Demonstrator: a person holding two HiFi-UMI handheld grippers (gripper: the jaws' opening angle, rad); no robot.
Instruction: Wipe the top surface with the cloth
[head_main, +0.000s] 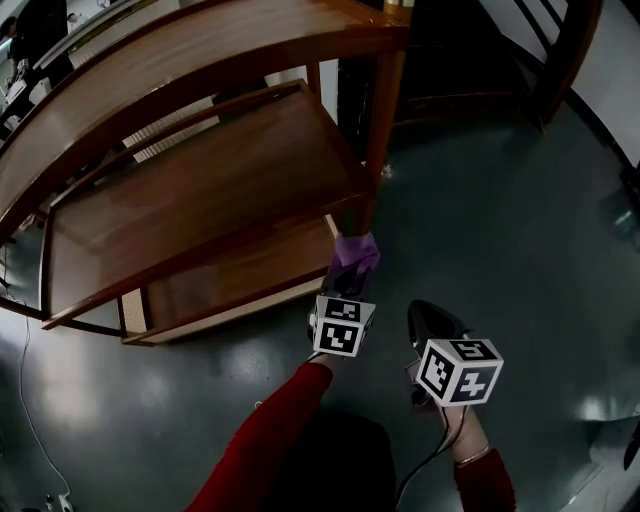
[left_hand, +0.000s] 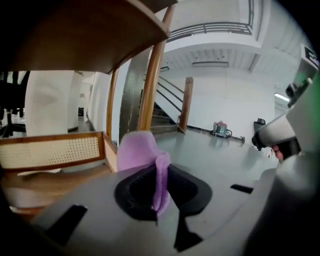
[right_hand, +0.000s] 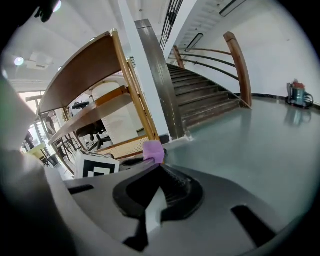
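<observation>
A purple cloth (head_main: 356, 250) is pinched in my left gripper (head_main: 350, 274), which is shut on it low down by the front right leg (head_main: 380, 120) of a wooden shelf unit. In the left gripper view the cloth (left_hand: 142, 150) bunches above the jaws and a strip hangs between them. The unit's top surface (head_main: 200, 50) is well above the cloth, with a middle shelf (head_main: 200, 180) beneath it. My right gripper (head_main: 422, 310) hovers over the floor just right of the left one, shut with nothing in it. The right gripper view shows the cloth (right_hand: 153, 150) beyond its closed jaws.
A lower shelf (head_main: 230, 280) with a cane-panel edge (left_hand: 50, 150) sits near the grey floor (head_main: 520, 230). A staircase (right_hand: 210, 100) with a wooden banister (head_main: 565, 50) rises behind the unit. A cable (head_main: 30, 400) trails on the floor at left.
</observation>
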